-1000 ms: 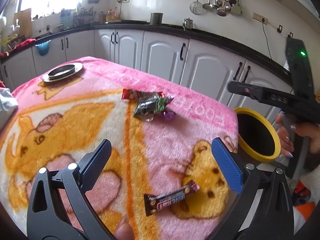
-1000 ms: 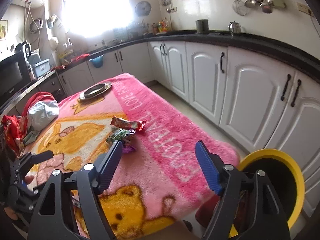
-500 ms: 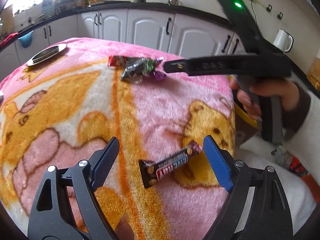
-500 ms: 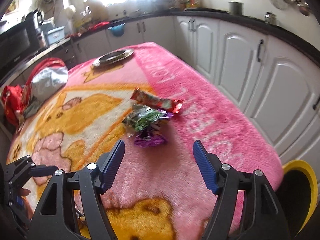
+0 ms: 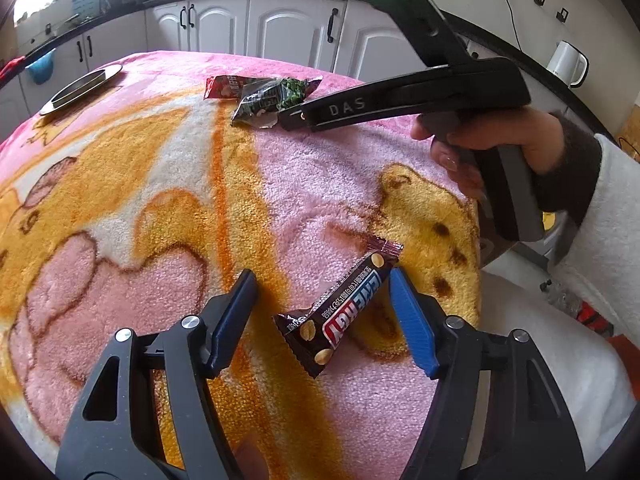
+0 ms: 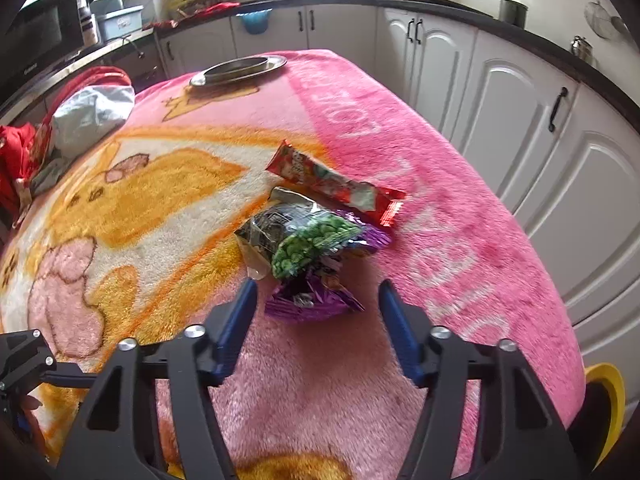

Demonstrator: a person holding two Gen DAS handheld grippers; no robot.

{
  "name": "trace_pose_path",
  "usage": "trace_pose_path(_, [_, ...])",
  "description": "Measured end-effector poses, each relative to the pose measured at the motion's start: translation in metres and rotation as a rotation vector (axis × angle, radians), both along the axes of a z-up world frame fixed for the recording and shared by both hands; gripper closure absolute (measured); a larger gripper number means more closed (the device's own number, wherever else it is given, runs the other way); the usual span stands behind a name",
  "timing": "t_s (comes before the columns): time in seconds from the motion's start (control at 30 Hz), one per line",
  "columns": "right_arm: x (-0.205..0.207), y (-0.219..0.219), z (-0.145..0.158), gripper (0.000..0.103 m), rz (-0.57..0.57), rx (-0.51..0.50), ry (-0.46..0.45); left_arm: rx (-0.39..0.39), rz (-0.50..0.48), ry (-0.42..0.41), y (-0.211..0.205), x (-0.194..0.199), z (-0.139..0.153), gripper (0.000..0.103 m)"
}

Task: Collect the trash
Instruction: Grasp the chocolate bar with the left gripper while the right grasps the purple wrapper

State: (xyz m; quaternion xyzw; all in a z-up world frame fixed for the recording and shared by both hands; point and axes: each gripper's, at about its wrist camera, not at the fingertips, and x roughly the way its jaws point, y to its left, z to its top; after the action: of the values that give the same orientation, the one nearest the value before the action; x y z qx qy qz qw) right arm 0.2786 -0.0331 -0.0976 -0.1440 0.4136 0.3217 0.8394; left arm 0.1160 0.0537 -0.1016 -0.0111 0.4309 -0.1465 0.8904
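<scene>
Left gripper (image 5: 320, 300) spread around one candy bar (image 5: 340, 312), three wrappers (image 6: 316, 220) before right gripper (image 6: 318, 304)

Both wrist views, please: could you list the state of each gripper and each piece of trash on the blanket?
left gripper: open, straddling the bar.
chocolate bar wrapper: flat, ungripped.
right gripper: open, at the pile.
purple wrapper: crumpled, ungripped.
green pea packet: crumpled, torn open.
red wrapper: flat.
</scene>
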Motion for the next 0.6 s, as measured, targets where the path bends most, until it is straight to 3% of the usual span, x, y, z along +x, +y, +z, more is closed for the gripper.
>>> trace_pose_path(0.03, [0.001,0.001,-0.003,0.058,0.003,-0.006,0.008,0.001,0.001,0.000,0.000,0.000,0.000,0.046])
trace_pose_path(0.2, [-0.003,0.001,-0.006,0.062,0.010,-0.014,-0.005,0.021,0.003,0.005,-0.001,-0.002,0.000,0.056])
trace_pose_path(0.4, [-0.013,-0.012,-0.007,0.065,0.001,0.005,0.015,0.055,-0.006,0.006,-0.005,-0.008,0.001,0.090])
trace_pose_path(0.5, [-0.020,-0.023,-0.008,0.074,-0.023,0.022,0.032,0.050,-0.008,0.005,-0.008,-0.010,0.001,0.092])
trace_pose_path(0.6, [-0.027,-0.033,-0.008,0.075,-0.034,0.053,0.050,0.041,0.006,0.004,-0.007,-0.009,0.001,0.092])
